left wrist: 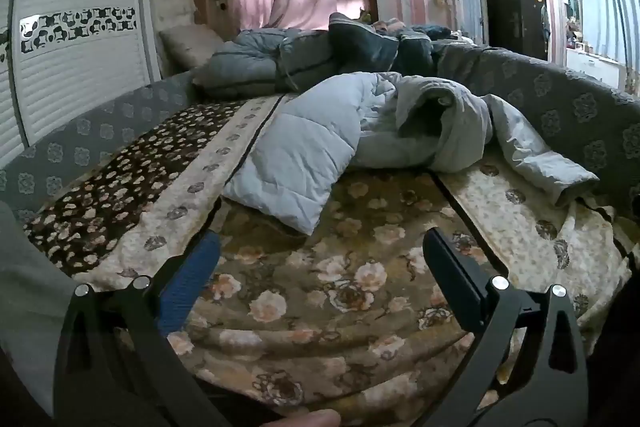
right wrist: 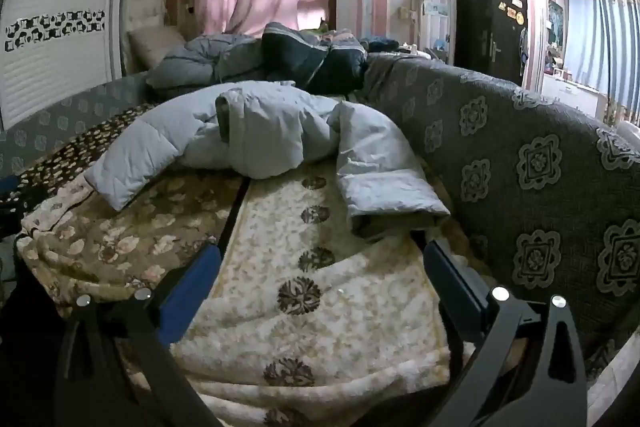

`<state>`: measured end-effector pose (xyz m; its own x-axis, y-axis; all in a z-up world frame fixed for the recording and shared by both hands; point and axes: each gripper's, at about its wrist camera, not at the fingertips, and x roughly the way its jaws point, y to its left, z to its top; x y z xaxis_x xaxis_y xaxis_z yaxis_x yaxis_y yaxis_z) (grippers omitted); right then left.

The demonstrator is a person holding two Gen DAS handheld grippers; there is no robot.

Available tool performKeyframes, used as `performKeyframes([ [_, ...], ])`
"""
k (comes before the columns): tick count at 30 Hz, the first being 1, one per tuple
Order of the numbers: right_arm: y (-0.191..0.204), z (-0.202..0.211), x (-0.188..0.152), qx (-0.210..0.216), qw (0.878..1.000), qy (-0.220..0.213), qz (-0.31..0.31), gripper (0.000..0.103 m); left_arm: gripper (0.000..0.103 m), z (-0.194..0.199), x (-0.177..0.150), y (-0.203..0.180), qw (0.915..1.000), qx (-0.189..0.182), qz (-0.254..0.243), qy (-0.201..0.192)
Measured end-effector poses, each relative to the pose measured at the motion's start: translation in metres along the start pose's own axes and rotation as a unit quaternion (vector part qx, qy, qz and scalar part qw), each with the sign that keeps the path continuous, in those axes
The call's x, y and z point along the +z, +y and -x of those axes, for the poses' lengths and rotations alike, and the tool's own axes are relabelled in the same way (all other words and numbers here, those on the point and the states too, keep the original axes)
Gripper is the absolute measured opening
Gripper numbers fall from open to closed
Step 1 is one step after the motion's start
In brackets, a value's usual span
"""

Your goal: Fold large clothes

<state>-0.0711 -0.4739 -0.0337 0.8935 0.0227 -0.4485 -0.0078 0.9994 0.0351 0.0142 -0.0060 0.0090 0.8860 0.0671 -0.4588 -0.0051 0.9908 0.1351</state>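
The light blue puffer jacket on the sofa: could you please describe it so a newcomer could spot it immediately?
Start at the floral blankets covering the seat. The light blue puffer jacket lies crumpled across them, sleeves splayed. Unlike the darker coats piled behind it, it is pale, quilted and nearest both open grippers.

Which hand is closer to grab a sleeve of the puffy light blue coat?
Probably the right. The right tool is open, and a sleeve cuff of the light blue coat lies just ahead of its fingers. The left tool, also open, faces the other sleeve across more bare blanket.
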Motion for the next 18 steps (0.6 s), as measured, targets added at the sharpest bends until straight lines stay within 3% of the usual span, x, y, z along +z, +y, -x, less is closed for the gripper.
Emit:
performKeyframes([
  [2,-0.002,0.005,0.002,0.007,1.000,-0.018,-0.015,0.101,0.100,0.002,0.008,-0.002,1.0000,0.003,-0.002,0.000],
  [11,-0.025,0.004,0.001,0.010,0.998,-0.011,-0.064,0.101,0.100,-0.011,0.053,0.011,0.9980,0.032,0.042,0.035],
  [18,-0.047,0.002,0.001,0.010,0.995,-0.010,-0.103,0.101,0.100,0.002,0.080,0.000,0.9984,0.044,0.036,-0.004],
])
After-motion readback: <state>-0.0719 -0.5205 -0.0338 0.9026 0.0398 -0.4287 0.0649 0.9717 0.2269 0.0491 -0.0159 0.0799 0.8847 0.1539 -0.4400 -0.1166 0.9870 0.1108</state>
